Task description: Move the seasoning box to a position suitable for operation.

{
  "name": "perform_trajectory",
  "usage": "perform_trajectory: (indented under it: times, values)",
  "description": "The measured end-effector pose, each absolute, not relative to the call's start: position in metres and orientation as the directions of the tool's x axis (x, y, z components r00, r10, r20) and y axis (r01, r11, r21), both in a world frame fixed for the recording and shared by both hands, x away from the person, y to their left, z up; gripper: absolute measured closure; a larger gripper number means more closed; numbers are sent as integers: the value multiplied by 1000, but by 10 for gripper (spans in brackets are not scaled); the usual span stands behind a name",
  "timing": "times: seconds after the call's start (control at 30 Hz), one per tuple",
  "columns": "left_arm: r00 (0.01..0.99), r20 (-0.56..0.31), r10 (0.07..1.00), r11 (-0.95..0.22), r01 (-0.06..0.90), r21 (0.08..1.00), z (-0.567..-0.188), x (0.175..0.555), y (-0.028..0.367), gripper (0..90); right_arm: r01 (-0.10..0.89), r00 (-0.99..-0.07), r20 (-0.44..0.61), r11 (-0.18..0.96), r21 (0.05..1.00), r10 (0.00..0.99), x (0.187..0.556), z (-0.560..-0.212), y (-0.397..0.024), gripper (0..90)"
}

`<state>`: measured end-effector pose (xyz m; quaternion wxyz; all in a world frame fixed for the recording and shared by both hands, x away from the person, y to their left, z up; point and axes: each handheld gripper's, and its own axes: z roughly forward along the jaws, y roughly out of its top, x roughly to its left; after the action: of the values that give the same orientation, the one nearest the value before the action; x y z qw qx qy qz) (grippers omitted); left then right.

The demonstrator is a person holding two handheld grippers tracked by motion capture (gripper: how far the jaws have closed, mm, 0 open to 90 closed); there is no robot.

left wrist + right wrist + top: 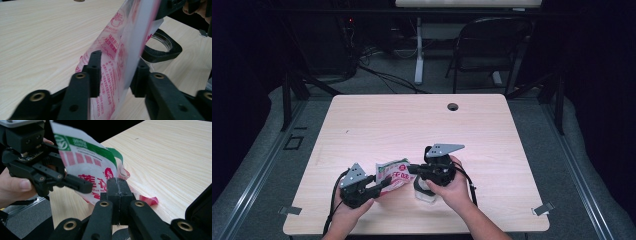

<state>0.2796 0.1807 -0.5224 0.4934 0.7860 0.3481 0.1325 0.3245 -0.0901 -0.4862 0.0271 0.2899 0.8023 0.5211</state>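
Right gripper pinches the packet edge; left gripper, jaws spread around it, should re-clamp before tipping it into the jar.

The high view looks forward and down from above the person's side of the counter, far enough back to take in the whole top, the floor around it and a chair beyond. The left gripper view rides low on the left tongs and looks along the jaws across the counter, very near a printed packet (its lettering is legible). The right gripper view sits just behind the right tongs, facing along the counter's near edge towards the left tongs. All three views share the packet and the wood around it; each gripper view catches part of the other tongs.
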Motion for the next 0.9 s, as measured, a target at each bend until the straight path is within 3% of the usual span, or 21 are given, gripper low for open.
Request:
perform_trajectory:
  times: [0.53,0.9]
  values:
    - [709,-137,692,-311,464,830,-549,285,179,397,438,-826,261,280,854,499,324,-487,-90,900]
    - [679,-86,729,-352,480,804,-565,289,175,331,439,-827,261,282,853,498,325,-487,-90,900]
